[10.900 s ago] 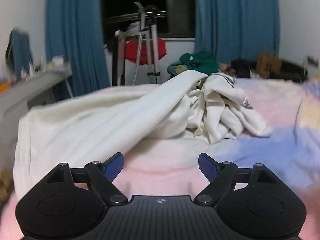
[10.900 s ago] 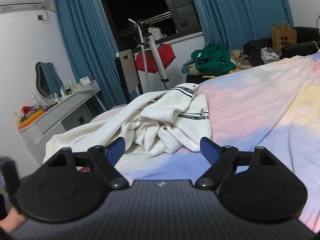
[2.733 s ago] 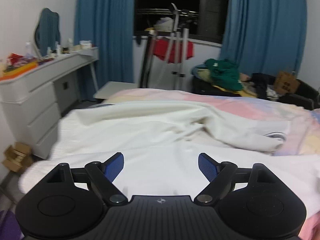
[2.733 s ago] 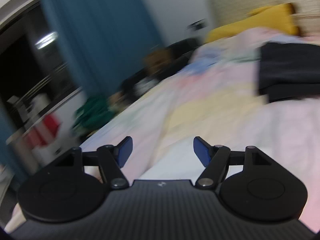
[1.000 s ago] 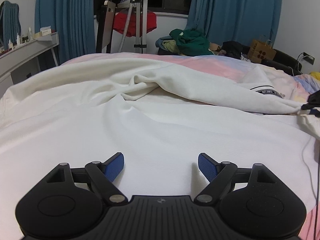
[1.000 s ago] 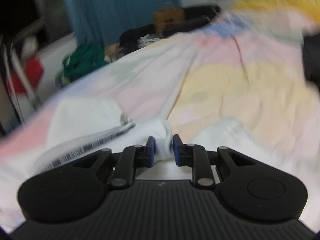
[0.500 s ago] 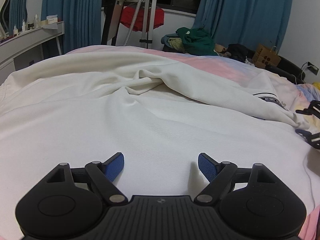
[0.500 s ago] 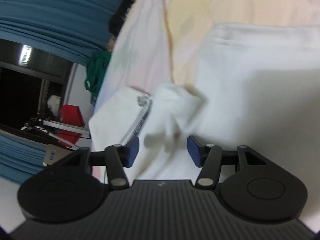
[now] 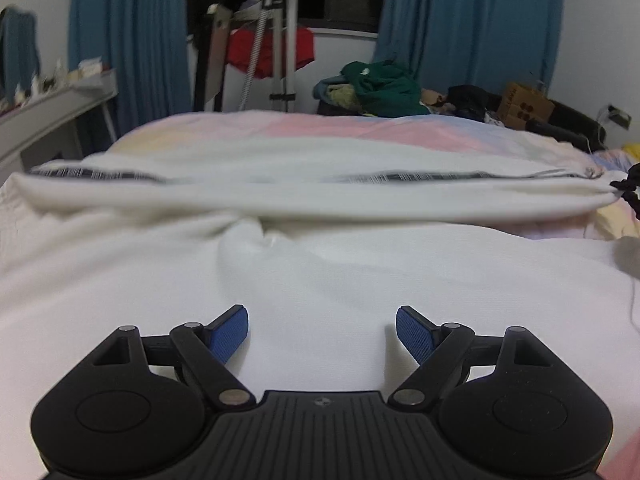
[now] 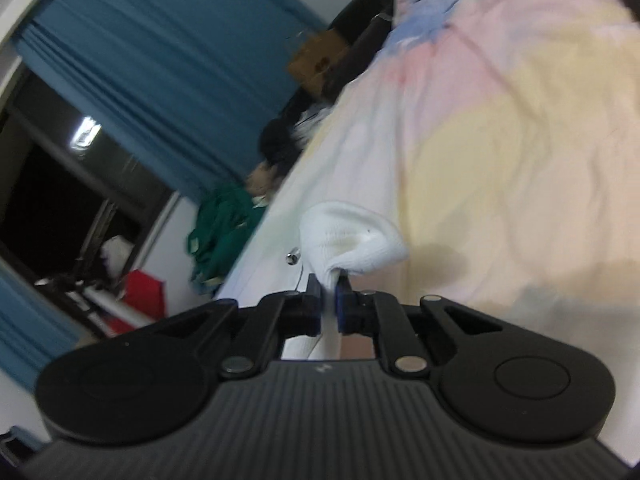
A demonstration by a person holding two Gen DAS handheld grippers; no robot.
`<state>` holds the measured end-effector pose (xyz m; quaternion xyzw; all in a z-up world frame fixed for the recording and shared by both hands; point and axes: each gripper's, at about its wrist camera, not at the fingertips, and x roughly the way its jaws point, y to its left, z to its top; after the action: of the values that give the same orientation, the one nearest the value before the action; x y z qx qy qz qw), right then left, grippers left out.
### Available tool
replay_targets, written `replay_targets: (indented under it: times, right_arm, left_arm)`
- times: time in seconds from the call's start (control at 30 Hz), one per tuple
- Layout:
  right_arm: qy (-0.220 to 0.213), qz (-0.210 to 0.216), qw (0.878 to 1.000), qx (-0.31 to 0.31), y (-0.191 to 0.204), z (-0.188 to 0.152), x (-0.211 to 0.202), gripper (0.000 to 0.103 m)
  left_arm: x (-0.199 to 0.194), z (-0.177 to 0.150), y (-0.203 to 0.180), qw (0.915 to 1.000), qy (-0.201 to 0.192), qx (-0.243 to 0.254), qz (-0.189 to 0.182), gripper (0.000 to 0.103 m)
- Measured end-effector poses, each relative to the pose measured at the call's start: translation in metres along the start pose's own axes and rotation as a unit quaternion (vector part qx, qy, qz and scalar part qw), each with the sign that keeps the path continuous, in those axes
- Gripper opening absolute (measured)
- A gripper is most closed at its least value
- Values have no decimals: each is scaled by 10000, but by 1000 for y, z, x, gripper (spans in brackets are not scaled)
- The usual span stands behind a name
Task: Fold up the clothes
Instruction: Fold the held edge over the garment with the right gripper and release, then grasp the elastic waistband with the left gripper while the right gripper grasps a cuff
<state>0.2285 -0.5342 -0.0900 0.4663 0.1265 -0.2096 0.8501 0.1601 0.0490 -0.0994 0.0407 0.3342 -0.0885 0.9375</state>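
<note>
A white garment (image 9: 320, 264) lies spread over the pastel bed. Its sleeve (image 9: 320, 196), with a dark stripe along it, is stretched taut across the left wrist view, raised above the body cloth. My left gripper (image 9: 322, 330) is open and empty, low over the white cloth. My right gripper (image 10: 329, 306) is shut on the white ribbed sleeve cuff (image 10: 352, 240), which bulges out past the pads. It also shows at the right edge of the left wrist view (image 9: 630, 188), at the sleeve's end.
The pastel bedsheet (image 10: 520, 140) stretches to the right. Beyond the bed stand a tripod rack with a red cloth (image 9: 272, 52), a green clothes pile (image 9: 380, 88), a cardboard box (image 9: 524, 104), blue curtains (image 9: 460, 20) and a white dresser (image 9: 56, 100) at left.
My right gripper, open half a second ago over the cuff, has shut on it and pulled the sleeve out straight across the garment. The left gripper stays open.
</note>
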Motion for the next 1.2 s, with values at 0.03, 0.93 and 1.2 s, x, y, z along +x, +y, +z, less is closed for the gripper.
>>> replay_targets:
  times: [0.03,0.93,1.2]
  right_arm:
    - [63,-100,9999,-26,-7,-2,4,10]
    - [129,-1093,9747,-1945,8,-34,-114,38]
    - [668,166,9507,-3025,70,-83,-213,48]
  left_arm:
    - [7,5,0,9999,47,113,20,81]
    - [-41,14,-2,9980,-274,-473,-317,83]
    - [-91,5,-11,9972,-588,-269,-367,84]
